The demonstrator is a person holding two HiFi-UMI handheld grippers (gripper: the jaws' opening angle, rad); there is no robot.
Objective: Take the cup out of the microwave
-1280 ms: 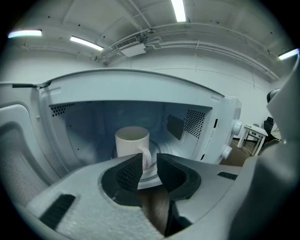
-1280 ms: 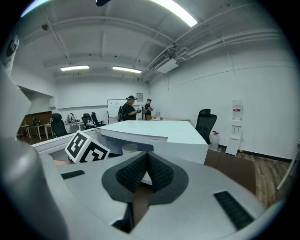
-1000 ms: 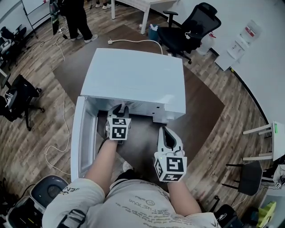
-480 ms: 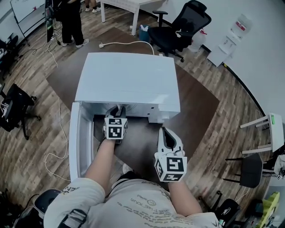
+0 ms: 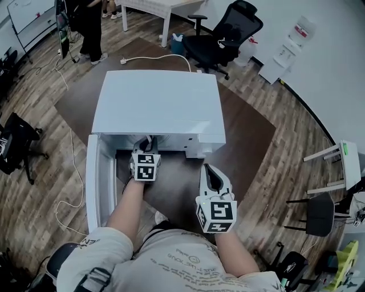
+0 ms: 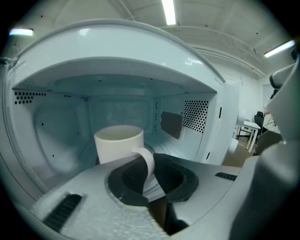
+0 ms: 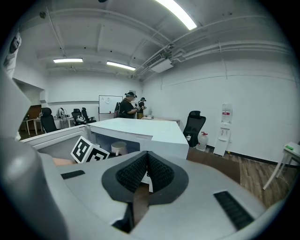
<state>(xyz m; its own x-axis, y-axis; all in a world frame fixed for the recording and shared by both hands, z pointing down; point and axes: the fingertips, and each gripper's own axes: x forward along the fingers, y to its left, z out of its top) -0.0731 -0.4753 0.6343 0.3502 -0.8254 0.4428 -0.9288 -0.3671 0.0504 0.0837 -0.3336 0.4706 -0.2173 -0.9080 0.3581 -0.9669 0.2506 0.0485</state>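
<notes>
The white microwave point(image 5: 157, 102) stands on the floor with its door point(image 5: 94, 177) swung open to the left. Inside it a white cup point(image 6: 119, 145) sits upright on the cavity floor, its handle point(image 6: 149, 161) turned toward me. My left gripper point(image 6: 149, 174) reaches into the cavity mouth point(image 5: 149, 138) and is shut on that handle. My right gripper point(image 5: 212, 170) hangs outside, in front of the microwave's right half, shut with nothing between its jaws point(image 7: 146, 161). From the right gripper view the cup point(image 7: 118, 148) shows past the left gripper's marker cube point(image 7: 89, 150).
The microwave rests on a brown mat point(image 5: 245, 131). A power cable point(image 5: 154, 57) trails behind it. A black office chair point(image 5: 225, 31) and a white table point(image 5: 154, 8) stand beyond, a person point(image 5: 85, 23) at far left, a stool point(image 5: 336, 165) to the right.
The head view has drifted, so the microwave sits a little higher and further left. Both grippers keep nearly the same places relative to it.
</notes>
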